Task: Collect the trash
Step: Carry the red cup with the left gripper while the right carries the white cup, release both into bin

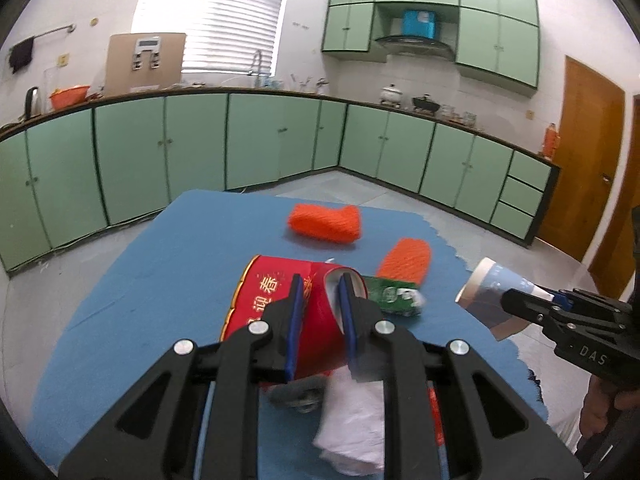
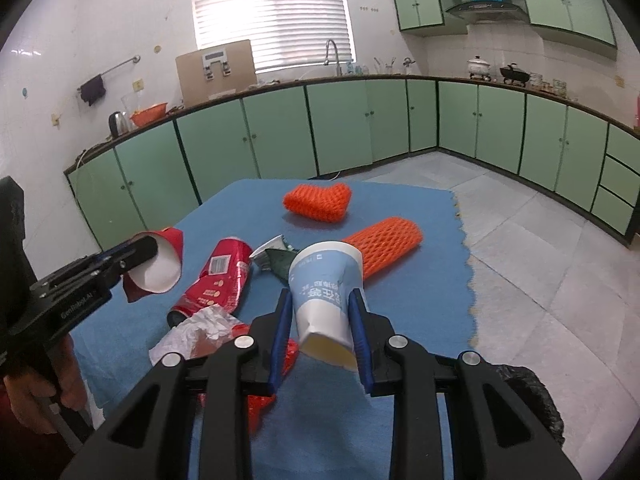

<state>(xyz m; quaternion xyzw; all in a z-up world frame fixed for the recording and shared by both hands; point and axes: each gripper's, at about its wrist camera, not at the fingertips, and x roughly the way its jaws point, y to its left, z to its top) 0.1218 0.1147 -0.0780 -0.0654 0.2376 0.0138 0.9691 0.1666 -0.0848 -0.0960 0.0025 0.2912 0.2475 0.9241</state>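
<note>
Two cups were already lifted off the blue mat (image 2: 420,292), one in each claw. Left gripper (image 1: 320,320) had its pads pinched on the wall of the red cup (image 1: 276,300), which lay with its long axis running up and left in the left view, mouth toward the camera. Right gripper (image 2: 320,332) was clamped across the blue-and-white cup (image 2: 326,284), whose axis pointed up the frame away from the claw, base at top. No bin was clearly visible; a dark, rough edge at the lower right of the right view might be one, though I could not tell. Left on the mat, mid-frame, were two orange foam nets (image 2: 318,202) (image 2: 384,244), one crushed red can (image 2: 218,280), one green wrapper (image 2: 280,262) and one white crumpled plastic (image 2: 196,332). By my judgement the can and plastic lay nearer the left hand, the long net nearer the right.
</note>
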